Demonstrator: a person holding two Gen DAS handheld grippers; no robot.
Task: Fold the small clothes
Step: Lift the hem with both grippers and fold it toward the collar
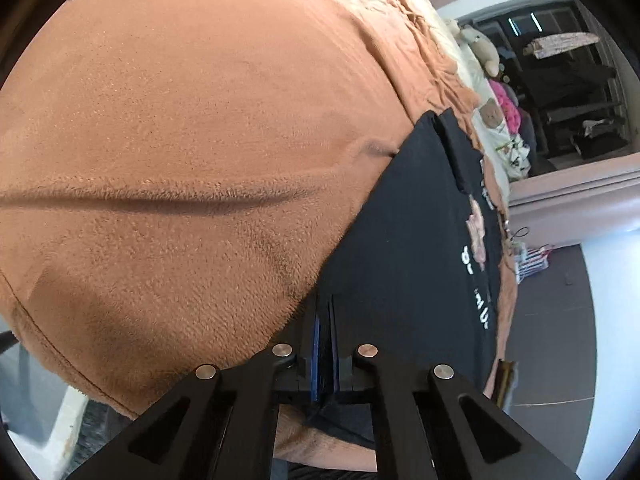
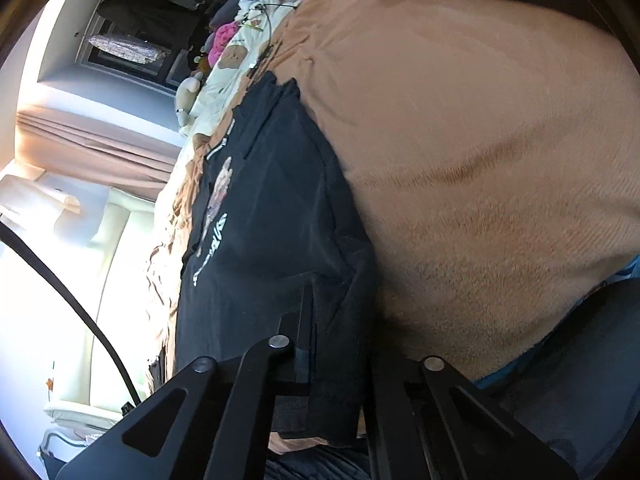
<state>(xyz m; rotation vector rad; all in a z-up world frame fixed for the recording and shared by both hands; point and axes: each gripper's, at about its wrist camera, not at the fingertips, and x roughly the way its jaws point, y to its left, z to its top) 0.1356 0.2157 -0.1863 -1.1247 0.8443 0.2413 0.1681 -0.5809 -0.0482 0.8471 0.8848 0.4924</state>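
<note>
**Black T-shirt pinched at its near hem by both grippers**

Nearest the lenses, the near hem of the black T-shirt [image 1: 404, 232] is seen clamped in each tool. In the left wrist view, the left gripper [image 1: 326, 354] is drawn narrow, its blue-edged fingers [image 1: 318, 344] pressed together on a fold of dark cloth at 6 o'clock. In the right wrist view, the right gripper [image 2: 332, 354] is likewise closed on the bunched hem, the cloth being draped over one finger so that it is partly hidden.

From the left gripper the garment is seen to run away toward 1 o'clock; from the right gripper, toward 11 o'clock. Its long axis is thus laid roughly along the line of the fingers, from hem to collar. Neither hand can be judged nearer; one corner each appears to be held. A lift and carry toward the collar is judged to be what the fold calls for.

Beneath, the brown fleece blanket [image 1: 192, 128] is spread. Farther off, a cream bear-print bedding [image 2: 224, 68] and a plush toy [image 1: 480, 46] are made out
</note>
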